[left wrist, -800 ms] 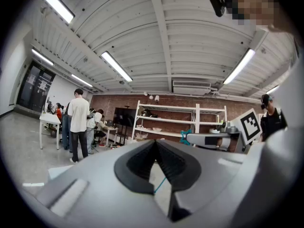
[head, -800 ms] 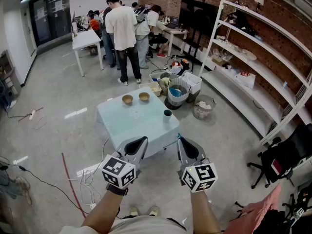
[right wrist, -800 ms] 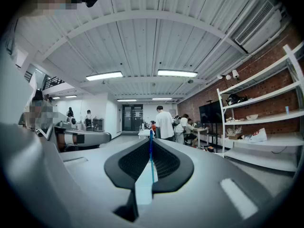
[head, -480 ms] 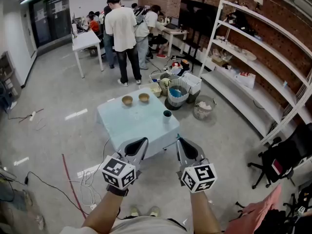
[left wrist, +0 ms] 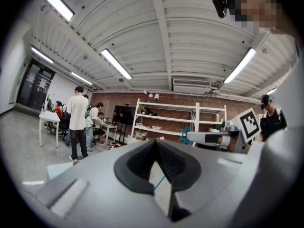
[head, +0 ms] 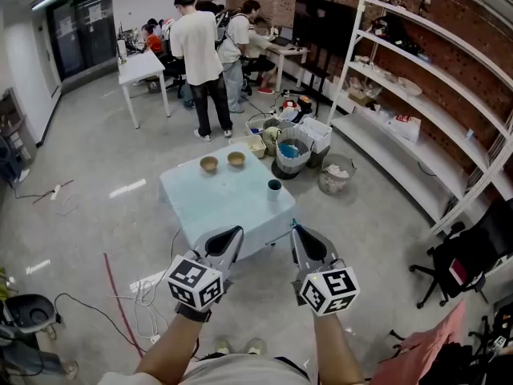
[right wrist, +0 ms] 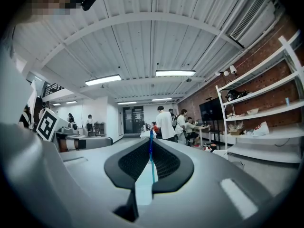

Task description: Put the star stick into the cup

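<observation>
Head view gives us the whole layout. The table [head: 210,208] stands in front of the person, and both tongs hang just short of its near edge, not yet over it. The left gripper [head: 228,234] is before the middle of that edge and the right gripper [head: 303,236] is before its right corner.

In the left gripper view the jaws are closed, tip against tip, and they hold nothing that we can name. A thin teal line shows in the gap behind the tips, and we cannot say what it is. In the right gripper view the jaws are pressed together on the star stick [right wrist: 151,161].

The cup [head: 275,187] stands upright on the right side of the table, close to the right edge and apart from the two bowls [head: 209,164] at the far side.

The stick lies along the jaws, so its long axis points forward and away from the person. In the left gripper view its star end shows just past the tips of the right tongs.

From these tips the cup is ahead and a little to the left, and the right gripper is clearly the nearer one. We judge that the coming move is a reach forward over the corner, and then the stick must be turned downward above the mouth of the cup.
</observation>
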